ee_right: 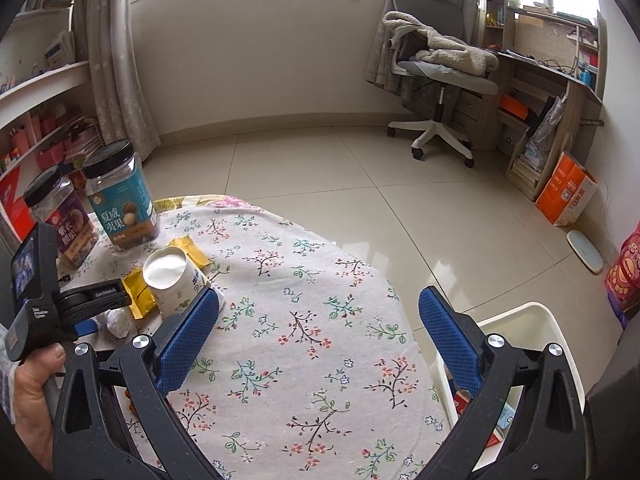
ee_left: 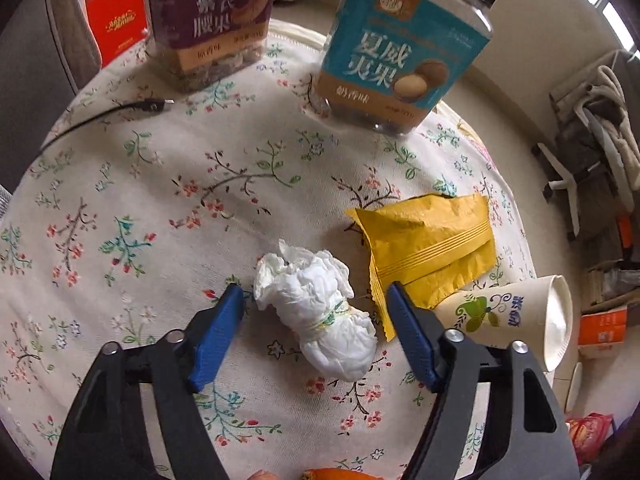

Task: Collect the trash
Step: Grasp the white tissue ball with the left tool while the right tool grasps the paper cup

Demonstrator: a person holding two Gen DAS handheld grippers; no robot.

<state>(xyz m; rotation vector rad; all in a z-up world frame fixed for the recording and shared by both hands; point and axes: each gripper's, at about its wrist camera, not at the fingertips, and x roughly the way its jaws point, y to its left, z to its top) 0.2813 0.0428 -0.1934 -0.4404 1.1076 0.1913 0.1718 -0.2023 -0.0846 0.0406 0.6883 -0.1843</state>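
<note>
The bench [ee_left: 120,220], under a cream cloth printed with small flowers and twigs, fills most of the left wrist view and the lower centre of the right wrist view. At the lower right of the right wrist view, a white bin [ee_right: 532,320] stands just beside the bench edge, with a few coloured items inside it.

In the left wrist view, a teal-labelled jar [ee_left: 404,52] with a black lid stands at upper centre-right and a purple-labelled jar [ee_left: 212,20] at upper left, both upright on the cloth. A yellow wrapper [ee_left: 428,244] lies flat at centre right. A paper cup [ee_left: 516,316] lies on its side at the right edge, touching the wrapper's lower corner. A crumpled white tissue [ee_left: 320,308] lies at lower centre.

The left gripper [ee_left: 316,296] has its blue pads spread apart on either side of the tissue, neither pad clearly touching it. The right gripper [ee_right: 320,304] is also spread wide, over bare cloth at the bench's edge, holding nothing.
</note>
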